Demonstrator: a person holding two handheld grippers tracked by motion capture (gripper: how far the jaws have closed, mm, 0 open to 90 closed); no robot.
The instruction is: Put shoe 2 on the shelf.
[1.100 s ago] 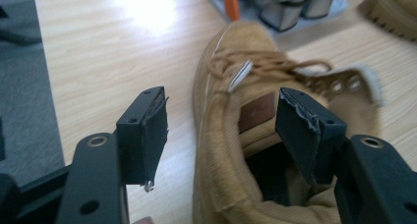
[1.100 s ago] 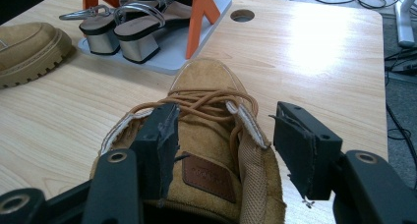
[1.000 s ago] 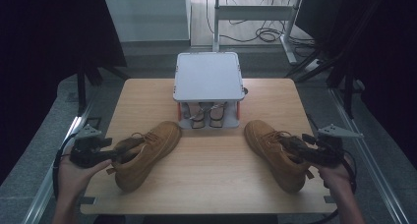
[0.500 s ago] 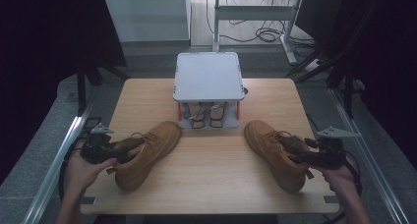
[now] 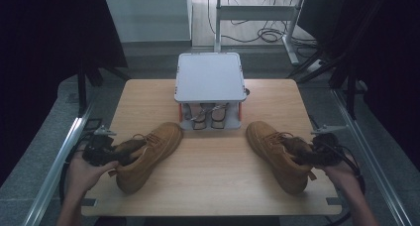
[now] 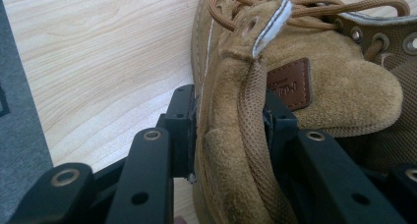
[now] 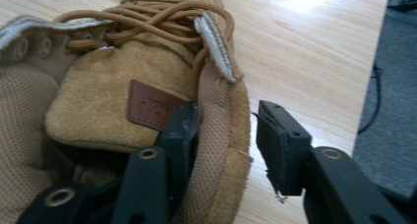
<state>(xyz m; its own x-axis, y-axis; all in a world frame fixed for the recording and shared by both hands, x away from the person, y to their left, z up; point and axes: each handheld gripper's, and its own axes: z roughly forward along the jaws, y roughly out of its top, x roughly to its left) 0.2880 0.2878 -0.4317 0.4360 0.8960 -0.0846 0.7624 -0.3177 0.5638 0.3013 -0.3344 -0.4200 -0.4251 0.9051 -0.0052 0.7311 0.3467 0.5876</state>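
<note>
Boot (image 6: 275, 116) tongue bears a brown leather patch (image 6: 290, 84), lettering unreadable.

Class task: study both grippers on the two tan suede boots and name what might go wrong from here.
1. The right gripper has one of its fingers off the right tan suede boot's collar; a lift may slip.
2. The left gripper pinches only the left tan suede boot's soft collar, which may fold or sag.

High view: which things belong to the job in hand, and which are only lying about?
In the job:
- tan suede lace-up boot on the left
- matching tan suede boot on the right

Only lying about, as it seems:
- grey square-topped rack
- pair of shoes under it
- light wooden table
</note>
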